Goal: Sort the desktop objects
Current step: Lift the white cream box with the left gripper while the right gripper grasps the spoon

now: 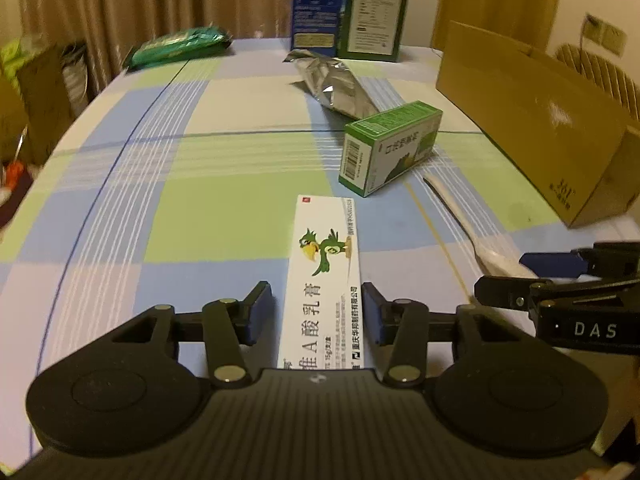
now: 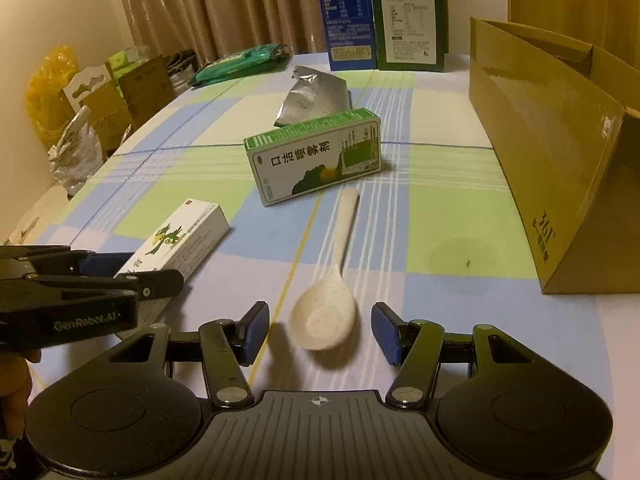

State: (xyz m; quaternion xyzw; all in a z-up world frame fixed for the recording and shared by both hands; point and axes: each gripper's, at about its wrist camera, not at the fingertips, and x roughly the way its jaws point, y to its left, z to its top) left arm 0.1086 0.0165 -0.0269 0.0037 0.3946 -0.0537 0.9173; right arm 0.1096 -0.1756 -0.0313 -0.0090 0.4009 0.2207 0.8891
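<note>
The left tongs [image 1: 318,312] stand partly open astride a white carton [image 1: 324,280], pads clear of its sides. The right tongs [image 2: 320,330] gape around a pale spoon's [image 2: 330,284] bowl, not touching. Both things lie near on the checked worktop [image 1: 180,184].

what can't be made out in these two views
- White box: left wrist view, its near end is hidden by the left gripper body.
- Spoon: right wrist view, motion-blurred, so contact with the table can't be judged; in the left view the right gripper covers its bowl.
- Blue box and dark green box: tops cut off by the upper edge.
- Cardboard box: inside not visible.
</note>
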